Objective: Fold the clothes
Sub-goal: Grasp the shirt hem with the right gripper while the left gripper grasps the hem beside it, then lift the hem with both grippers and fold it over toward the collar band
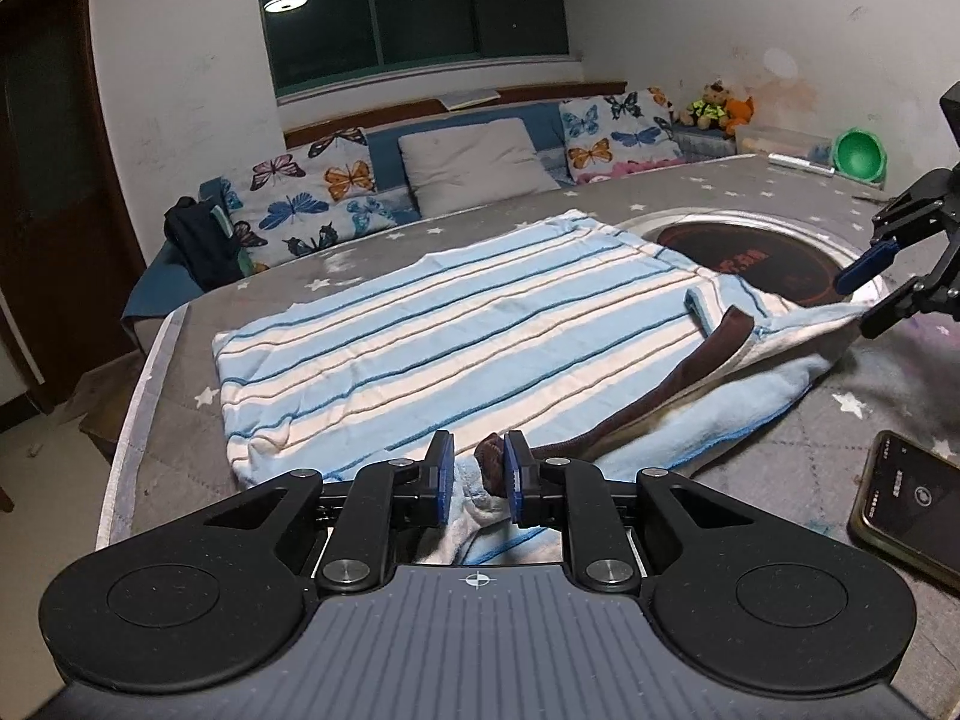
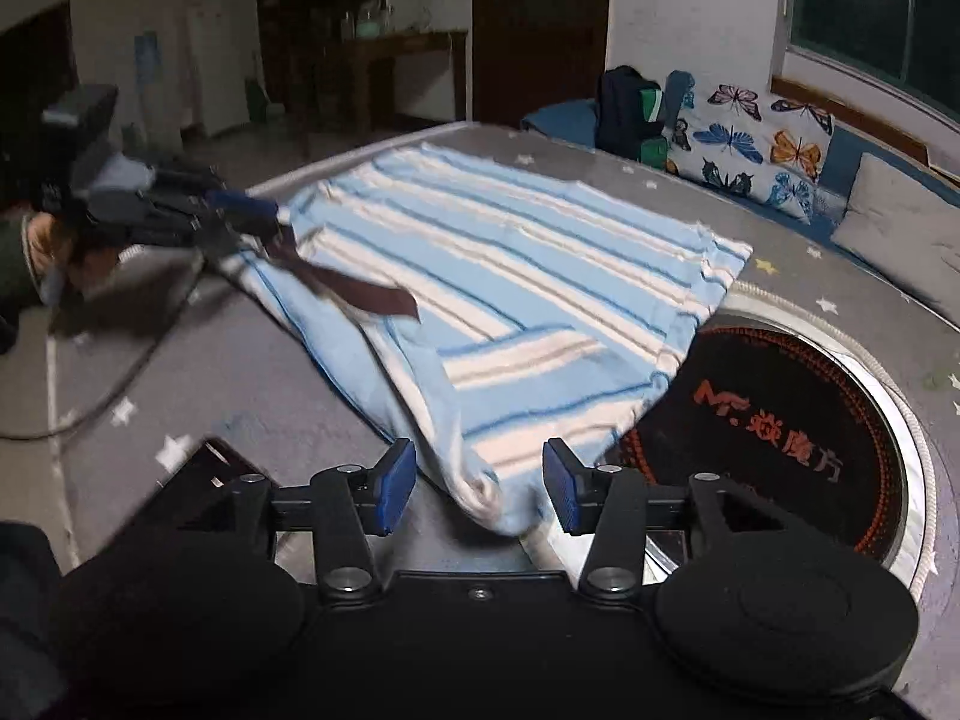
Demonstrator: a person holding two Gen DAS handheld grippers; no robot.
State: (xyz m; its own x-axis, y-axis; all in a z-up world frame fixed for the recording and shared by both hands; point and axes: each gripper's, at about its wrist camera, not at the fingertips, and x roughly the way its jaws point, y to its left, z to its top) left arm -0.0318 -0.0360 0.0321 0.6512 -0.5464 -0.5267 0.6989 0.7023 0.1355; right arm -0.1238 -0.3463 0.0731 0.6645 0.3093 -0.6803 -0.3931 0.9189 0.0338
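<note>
On the grey star-patterned table (image 1: 384, 234), the left gripper (image 1: 477, 474) is clamping the blue-and-white striped knit garment's (image 1: 456, 324) brown collar (image 1: 660, 396); beside the garment's corner, the right gripper (image 2: 480, 489) is standing released.

Left gripper (image 1: 478, 463) jaws around brown collar (image 1: 606, 420) of striped garment (image 1: 432, 324)

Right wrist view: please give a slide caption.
Open right gripper over a corner of the striped blue garment on the star-patterned table.
</note>
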